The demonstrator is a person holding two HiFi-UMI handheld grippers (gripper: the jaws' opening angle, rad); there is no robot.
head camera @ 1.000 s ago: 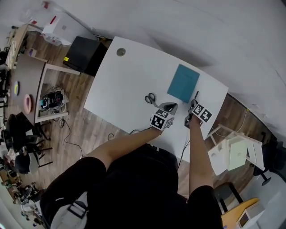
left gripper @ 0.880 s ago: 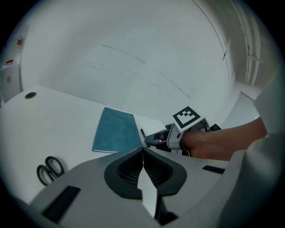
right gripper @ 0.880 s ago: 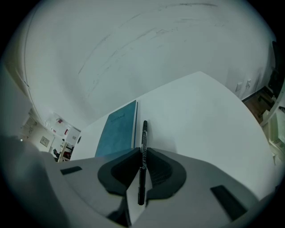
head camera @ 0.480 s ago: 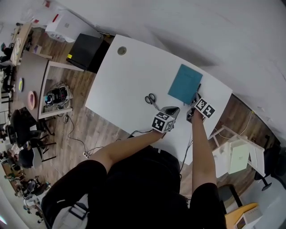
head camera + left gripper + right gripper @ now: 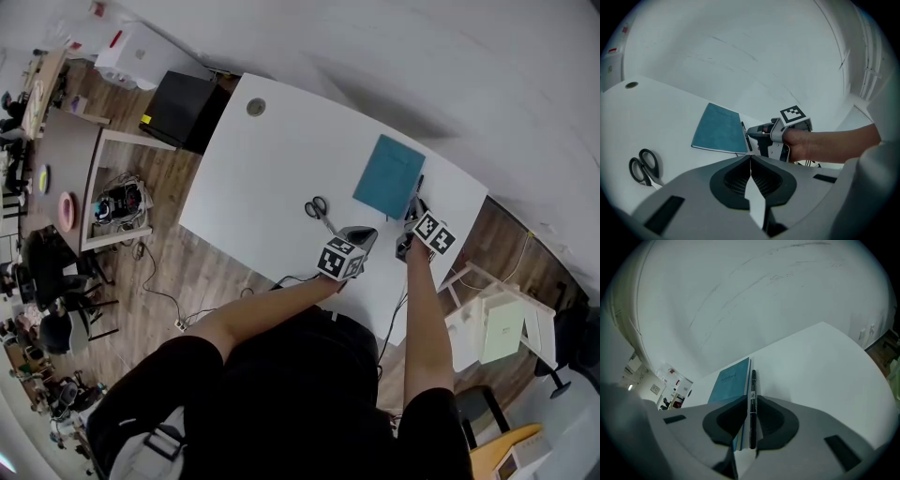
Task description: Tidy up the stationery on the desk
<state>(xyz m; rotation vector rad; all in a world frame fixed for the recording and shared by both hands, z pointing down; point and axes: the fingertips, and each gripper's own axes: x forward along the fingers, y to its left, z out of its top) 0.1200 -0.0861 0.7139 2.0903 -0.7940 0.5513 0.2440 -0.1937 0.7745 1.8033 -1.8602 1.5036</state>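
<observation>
A plain white wall (image 5: 422, 75) sits at twelve o'clock. Brown wooden floor (image 5: 159, 246) lies at nine, a black box-shaped cabinet (image 5: 183, 111) at eleven.

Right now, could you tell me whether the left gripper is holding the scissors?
No, the left gripper has its jaws shut on nothing, while the scissors lie on the desk.

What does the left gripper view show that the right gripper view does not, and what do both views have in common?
Only the left gripper view shows the scissors lying on the desk, the round hole in it, and the hand holding the right claw, seen from the side. Its own left claw is shut and empty. Only the right gripper view shows the right claw's jaws closed on the pen. Both show the blue notebook with the pen beside it.
</observation>
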